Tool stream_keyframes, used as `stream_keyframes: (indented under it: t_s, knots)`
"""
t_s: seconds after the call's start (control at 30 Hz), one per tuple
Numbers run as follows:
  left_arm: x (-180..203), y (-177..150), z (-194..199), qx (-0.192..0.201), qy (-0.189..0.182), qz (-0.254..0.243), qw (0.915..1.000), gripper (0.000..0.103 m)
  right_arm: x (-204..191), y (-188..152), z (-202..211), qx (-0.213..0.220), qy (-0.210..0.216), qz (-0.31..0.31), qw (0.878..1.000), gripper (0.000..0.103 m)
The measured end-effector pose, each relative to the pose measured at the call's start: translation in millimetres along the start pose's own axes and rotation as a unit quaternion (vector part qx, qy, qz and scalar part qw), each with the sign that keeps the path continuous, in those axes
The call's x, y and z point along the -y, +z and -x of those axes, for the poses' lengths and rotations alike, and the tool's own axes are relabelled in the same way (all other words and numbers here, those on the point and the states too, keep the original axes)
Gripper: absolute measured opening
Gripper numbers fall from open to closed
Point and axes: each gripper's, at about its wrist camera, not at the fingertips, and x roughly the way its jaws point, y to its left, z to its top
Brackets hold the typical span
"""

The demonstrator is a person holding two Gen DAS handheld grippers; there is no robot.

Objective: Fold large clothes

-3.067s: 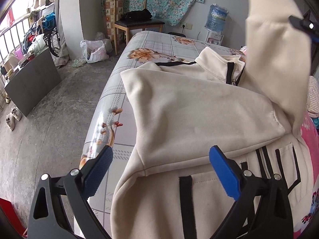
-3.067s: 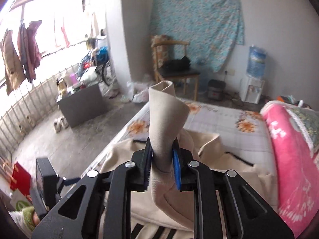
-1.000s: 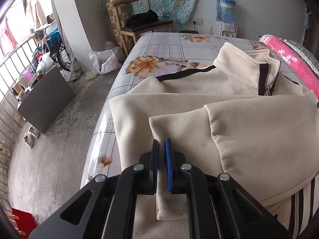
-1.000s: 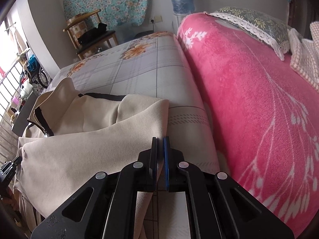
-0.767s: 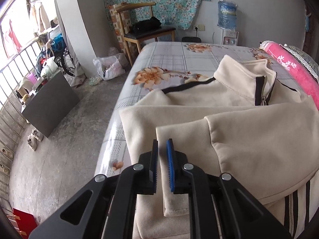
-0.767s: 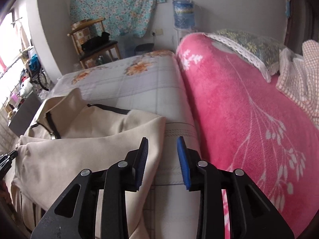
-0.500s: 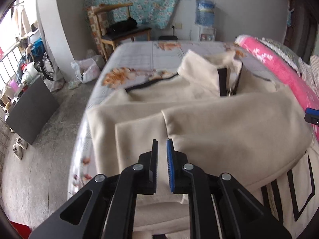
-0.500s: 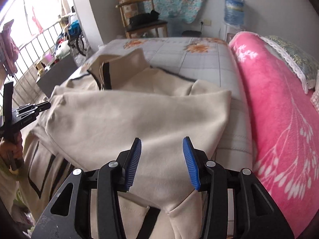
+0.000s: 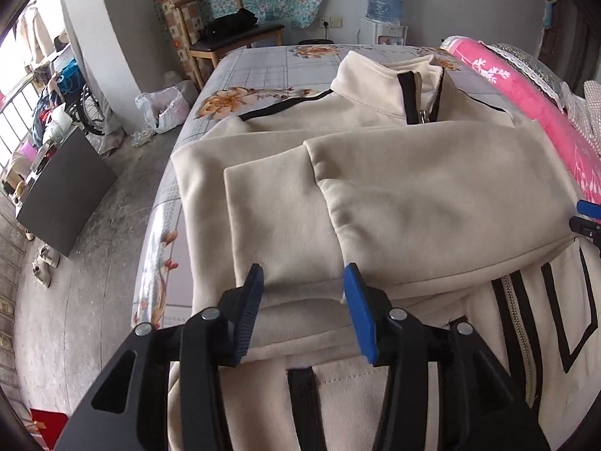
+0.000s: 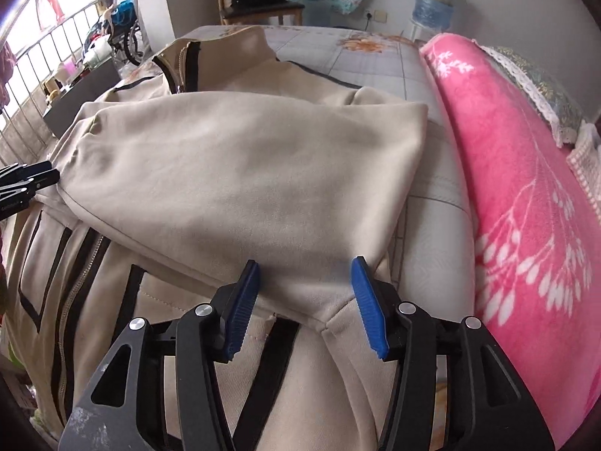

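Observation:
A cream zip jacket [image 9: 394,188] [image 10: 233,173] with black stripes lies on the bed, collar at the far end, both sleeves folded across its chest. My left gripper [image 9: 304,282] hovers over the near edge of the left sleeve; its jaws are opening and grip nothing. My right gripper [image 10: 305,280] hangs above the folded right sleeve near the jacket's right edge, jaws opening, with no cloth pinched. The right gripper's tip [image 9: 588,208] shows at the far right of the left wrist view. The left gripper's tip [image 10: 33,178] shows at the left edge of the right wrist view.
The bed sheet [image 9: 259,71] is grey with orange flowers. A pink blanket [image 10: 526,195] lies along the right side, with a pillow [image 10: 541,86] beyond it. Off the bed's left are bare floor, a dark cabinet [image 9: 64,195], a white bag [image 9: 165,107] and a wooden chair [image 9: 229,37].
Both grippers let go of the sleeves and opened. Both sleeves now lie folded across the chest. Both hands drew back toward the jacket's lower half.

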Motion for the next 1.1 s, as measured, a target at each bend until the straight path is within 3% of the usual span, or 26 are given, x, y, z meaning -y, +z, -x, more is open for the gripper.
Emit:
stream_keyframes:
  t_s: [0.07,0.2,0.33,0.57,0.6,0.7,0.9,1.1]
  knots:
    - [-3.6,-6.8,20.7,0.018,-0.016,0.010,0.9997,0.045,-7.4,-8.3,24.0,0.020,0.006,-0.004,1.000,0.049]
    - [7.2,-38.9,54.7,0.024,-0.009,-0.012,0.9996,0.061,-29.6,-41.8,62.7,0.040,0.032,-0.002,0.999,0.061]
    - [26.5,-82.6,68.2,-0.005,-0.010,-0.034,0.9994,0.071,-56.6,-81.1,73.3,0.019,0.043,0.003,0.999,0.067]
    - [54.2,-139.2,62.9,-0.031,0.032,-0.033,0.9985,0.081,-91.0,-128.9,67.9,-0.007,0.017,-0.005,1.000,0.084]
    - [54.9,-143.5,66.1,-0.011,0.043,-0.025,0.9987,0.084,-93.8,-133.7,62.3,-0.017,0.005,-0.006,1.000,0.086]
    - [58.3,-148.6,66.0,-0.004,0.061,-0.021,0.9979,0.087,-91.2,-141.7,59.8,-0.009,-0.012,-0.032,0.999,0.095]
    - [47.0,-148.7,63.8,-0.013,0.059,0.028,0.9978,0.097,-87.5,-147.6,60.1,-0.004,-0.006,-0.065,0.998,0.095]
    - [39.5,-152.5,63.8,-0.016,0.040,0.057,0.9975,0.097,-86.3,-153.2,61.1,0.012,-0.005,-0.073,0.997,0.095]
